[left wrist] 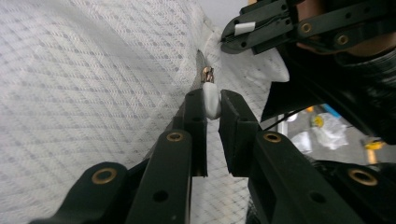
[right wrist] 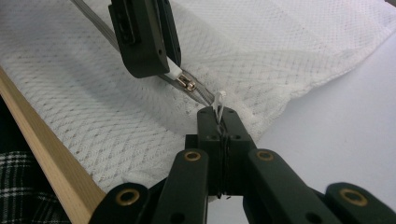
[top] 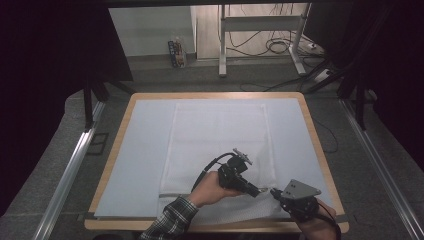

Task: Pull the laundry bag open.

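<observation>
Zipper pull (left wrist: 211, 100) sits pinched inside left gripper (left wrist: 212, 109), apparently

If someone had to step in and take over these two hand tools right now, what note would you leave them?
Left gripper: shut on the white zipper pull of the mesh laundry bag.
Right gripper: shut on the bag's fabric tab at the zipper's end, near the bag's corner.
The bag lies flat on the light blue mat, its zipper along the near edge.
Done: both ends gripped.
Left: probably slide the pull along the zipper while the right gripper holds the bag steady.
</observation>
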Demonstrator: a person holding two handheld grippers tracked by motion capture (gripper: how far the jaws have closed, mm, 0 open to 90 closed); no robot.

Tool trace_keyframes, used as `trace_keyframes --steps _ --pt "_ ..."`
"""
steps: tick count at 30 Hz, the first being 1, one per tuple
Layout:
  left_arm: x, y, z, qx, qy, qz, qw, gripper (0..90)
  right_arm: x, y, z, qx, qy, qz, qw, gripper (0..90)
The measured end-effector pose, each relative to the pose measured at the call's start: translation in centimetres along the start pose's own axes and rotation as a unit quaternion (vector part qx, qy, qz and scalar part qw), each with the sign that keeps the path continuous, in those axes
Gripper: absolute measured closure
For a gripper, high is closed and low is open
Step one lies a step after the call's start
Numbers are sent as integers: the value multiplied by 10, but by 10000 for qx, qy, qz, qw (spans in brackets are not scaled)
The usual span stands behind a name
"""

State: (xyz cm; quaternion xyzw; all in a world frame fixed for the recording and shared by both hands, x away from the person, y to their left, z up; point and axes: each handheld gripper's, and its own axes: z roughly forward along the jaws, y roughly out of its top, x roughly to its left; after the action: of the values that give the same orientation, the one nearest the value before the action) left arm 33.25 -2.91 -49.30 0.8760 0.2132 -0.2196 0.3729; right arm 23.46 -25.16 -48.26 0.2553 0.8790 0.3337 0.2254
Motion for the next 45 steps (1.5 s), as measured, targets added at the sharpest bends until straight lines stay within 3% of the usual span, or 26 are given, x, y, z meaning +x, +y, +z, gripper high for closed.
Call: trace_keyframes --steps 5,9,15,25,37,42,45 --pt "4 0 0 4 -189 -125 9997 797 1 0 0 11 -14 -23 10000 878" --pt "4 0 0 -40 -159 -137 9998 788 1 0 0 24 -21 -38 10000 879" --pt "5 0 -2 4 -77 -155 9998 852 1 0 0 48 -33 -78 10000 878" --pt "5 2 -3 -160 23 -123 9998 801 2 0 0 53 -15 -88 9999 879" --pt "2 3 2 -44 64 -107 9999 865 2 0 1 62 -7 -84 9999 878" --pt "1 3 0 -58 96 -98 9999 871 0 0 1 27 55 -4 10000 876" --pt "0 3 -3 -103 131 -37 9999 871 -4 -2 0 -22 134 157 9998 803"
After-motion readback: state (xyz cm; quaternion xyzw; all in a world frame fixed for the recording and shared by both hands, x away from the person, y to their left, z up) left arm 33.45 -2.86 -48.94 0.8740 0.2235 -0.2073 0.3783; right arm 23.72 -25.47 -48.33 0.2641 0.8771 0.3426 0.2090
